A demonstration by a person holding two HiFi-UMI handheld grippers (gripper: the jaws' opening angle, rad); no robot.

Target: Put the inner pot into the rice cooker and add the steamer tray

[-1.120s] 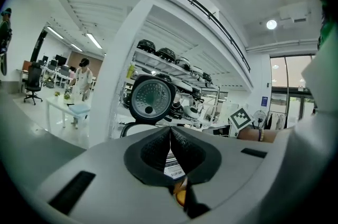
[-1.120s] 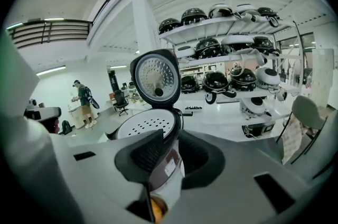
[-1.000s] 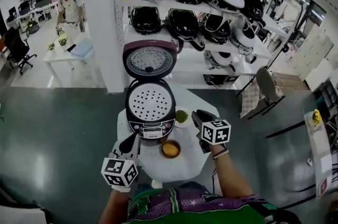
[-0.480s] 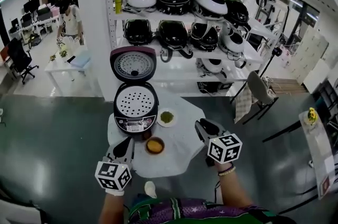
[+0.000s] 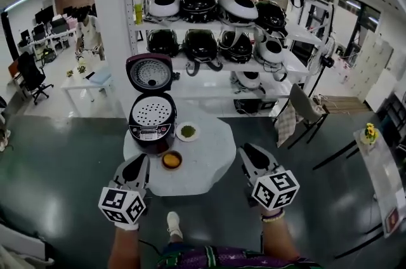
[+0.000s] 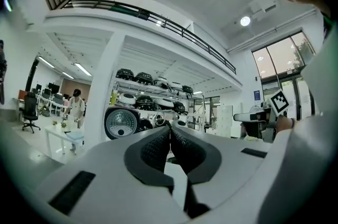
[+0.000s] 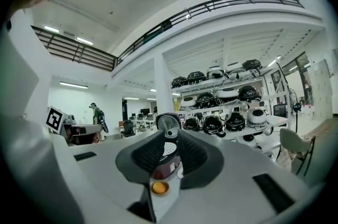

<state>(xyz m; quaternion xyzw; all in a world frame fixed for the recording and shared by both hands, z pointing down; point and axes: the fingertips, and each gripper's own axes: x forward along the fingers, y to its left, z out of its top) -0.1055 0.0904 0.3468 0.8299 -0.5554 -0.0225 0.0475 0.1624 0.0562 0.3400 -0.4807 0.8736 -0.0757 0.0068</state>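
The rice cooker [image 5: 151,128] stands at the left edge of the round white table [image 5: 203,163], lid [image 5: 150,73] raised. A white perforated steamer tray [image 5: 153,112] lies in its mouth; the inner pot beneath is hidden. Both grippers hang in front of the table, apart from the cooker. My left gripper [image 5: 136,163] is shut with nothing in it, its pads [image 6: 158,146] pressed together. The right gripper [image 5: 247,150] stands open by a narrow gap and holds nothing. Through that gap I see the cooker [image 7: 168,153].
A small plate of green food [image 5: 188,131] and a bowl of orange food [image 5: 171,160] sit on the table by the cooker. Shelves [image 5: 216,23] with several cookers stand behind. A chair [image 5: 303,106] is at the right, a white pillar [image 5: 108,33] at the left.
The view has pulled back from the table, so cooker and table look smaller and farther. Both grippers have drawn back toward the person and no longer reach over the table.
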